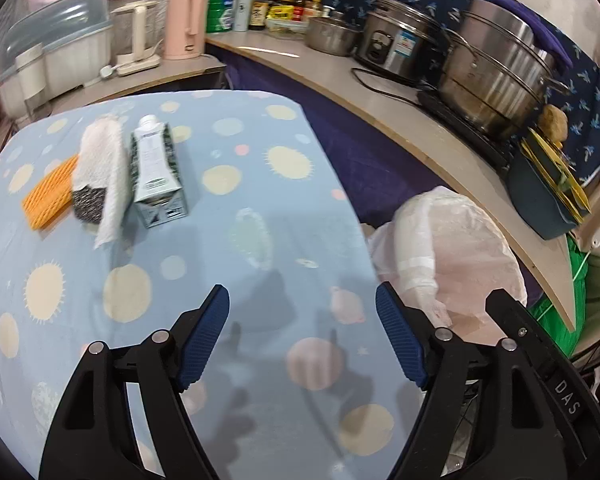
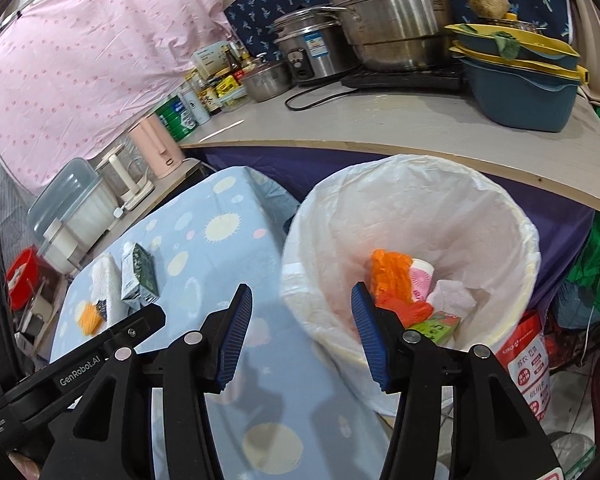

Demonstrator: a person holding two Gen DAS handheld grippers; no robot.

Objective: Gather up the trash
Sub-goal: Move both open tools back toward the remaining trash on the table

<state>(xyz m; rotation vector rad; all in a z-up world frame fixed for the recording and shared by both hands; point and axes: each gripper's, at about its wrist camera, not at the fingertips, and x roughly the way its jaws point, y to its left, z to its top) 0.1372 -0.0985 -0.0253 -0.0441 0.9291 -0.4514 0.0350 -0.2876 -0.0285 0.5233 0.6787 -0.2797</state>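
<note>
1. Hovering above the table (image 1: 240,240), the left gripper (image 1: 302,336) has its jaws spread wide, with nothing between the blue pads (image 1: 204,340).
2. Right gripper (image 2: 300,332): jaws likewise released and empty, one finger over the table (image 2: 228,264), the other over the rim of the bin (image 2: 512,216).
3. Trash left on the table, at its far left part: a carton (image 1: 156,176) lying on its side; a white paper towel (image 1: 104,176) touching the carton's left side; a small dark speckled piece (image 1: 88,202) at the towel's lower edge; an orange ridged sponge (image 1: 50,194) just left of the towel.
4. Same group in the right wrist view: carton (image 2: 140,280), towel (image 2: 106,284), sponge (image 2: 90,318).
5. The bin, lined with a white bag, stands just beside the table's right edge, below the counter (image 2: 420,128).
6. Trash inside the bin: an orange wrapper (image 2: 392,280), a pink-and-white cup (image 2: 422,276), a crumpled tissue (image 2: 452,300) and a green packet (image 2: 438,326), all touching at the bottom.
7. Counter: steel pots (image 2: 384,12), a rice cooker (image 2: 312,52), bottles (image 2: 220,84), a pink kettle (image 2: 160,148) and a blue basin (image 2: 524,100).
</note>
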